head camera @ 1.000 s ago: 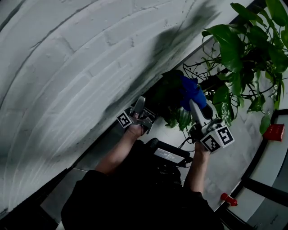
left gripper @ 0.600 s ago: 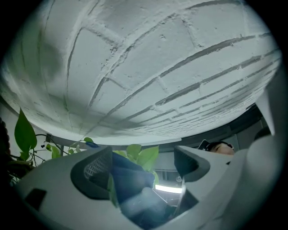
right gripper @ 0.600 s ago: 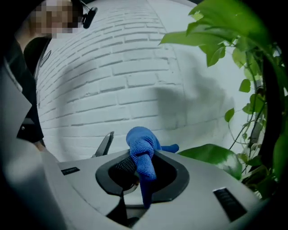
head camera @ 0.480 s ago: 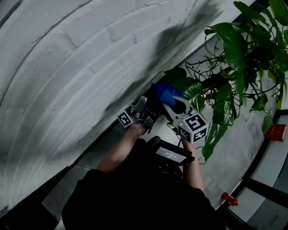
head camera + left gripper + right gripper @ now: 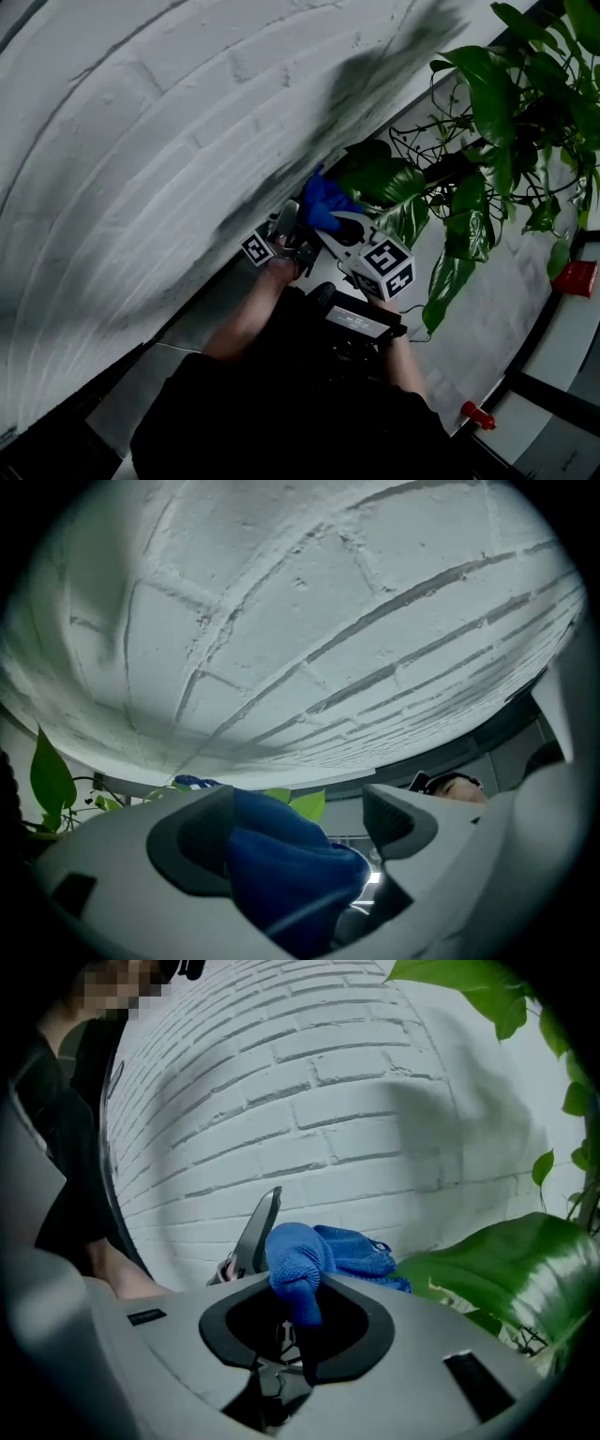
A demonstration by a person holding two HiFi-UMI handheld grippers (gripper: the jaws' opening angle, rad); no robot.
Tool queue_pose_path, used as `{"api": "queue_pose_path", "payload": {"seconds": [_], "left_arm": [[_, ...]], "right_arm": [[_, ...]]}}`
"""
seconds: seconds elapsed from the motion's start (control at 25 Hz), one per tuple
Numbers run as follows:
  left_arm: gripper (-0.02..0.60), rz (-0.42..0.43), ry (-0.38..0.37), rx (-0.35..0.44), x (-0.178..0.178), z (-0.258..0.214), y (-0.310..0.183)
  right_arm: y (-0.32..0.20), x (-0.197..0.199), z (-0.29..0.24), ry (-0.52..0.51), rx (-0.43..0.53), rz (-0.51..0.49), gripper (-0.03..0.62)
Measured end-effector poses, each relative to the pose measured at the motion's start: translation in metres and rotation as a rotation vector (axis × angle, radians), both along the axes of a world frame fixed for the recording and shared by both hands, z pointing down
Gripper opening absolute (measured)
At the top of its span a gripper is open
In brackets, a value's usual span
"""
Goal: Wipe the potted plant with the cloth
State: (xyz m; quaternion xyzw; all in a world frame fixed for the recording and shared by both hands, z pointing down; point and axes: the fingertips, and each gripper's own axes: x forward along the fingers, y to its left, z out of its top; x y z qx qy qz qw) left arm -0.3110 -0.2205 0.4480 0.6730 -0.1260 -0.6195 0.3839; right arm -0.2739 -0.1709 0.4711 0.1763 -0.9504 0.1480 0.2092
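1. White-painted brick wall fills most of what we see, with the plant's shadow cast across it.
2. Green and trailing, the potted plant spreads over the right side of the head view. We cannot clearly make out its pot.
3. One broad dark leaf hangs lowest, just beside both tools, and looks the likeliest surface to be wiped.
4. Our right gripper has its fingers clenched on a fold of the cloth. The rest of the cloth bunches out beyond the tips, next to that leaf.
5. Our left gripper has its fingers spread apart. The cloth sits in the gap against one pad, but the other pad is clear of it, so nothing is pinched there.
6. The blue cloth is therefore carried by the right tool alone, between the two tools and close to the wall.
7. We judge the wiping to be under way, at a pause between leaves or at a handover of the cloth.
8. Next we should either close the left fingers on the cloth or steady the leaf with them. The right can then draw the cloth gently along the blade without tearing the stem.
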Motion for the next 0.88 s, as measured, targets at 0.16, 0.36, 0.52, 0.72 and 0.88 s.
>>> {"api": "queue_pose_path", "payload": {"seconds": [0.16, 0.36, 0.52, 0.72, 0.88], "left_arm": [[0.46, -0.011, -0.004, -0.004, -0.002, 0.002, 0.005], [0.46, -0.03, -0.017, -0.008, -0.004, 0.003, 0.016], [0.46, -0.062, -0.03, -0.015, -0.001, 0.002, 0.024], [0.46, -0.079, -0.075, -0.032, 0.017, -0.001, 0.042], [0.46, -0.09, -0.119, -0.048, 0.036, -0.005, 0.063]], "right_arm": [[0.013, 0.0, 0.001, -0.092, -0.085, -0.029, 0.095], [0.029, 0.008, -0.006, -0.238, -0.193, -0.057, 0.096], [0.04, 0.023, -0.026, -0.38, -0.238, -0.094, 0.095], [0.05, 0.059, -0.052, -0.534, -0.242, -0.093, 0.095], [0.052, 0.1, -0.067, -0.657, -0.233, -0.047, 0.095]]}}
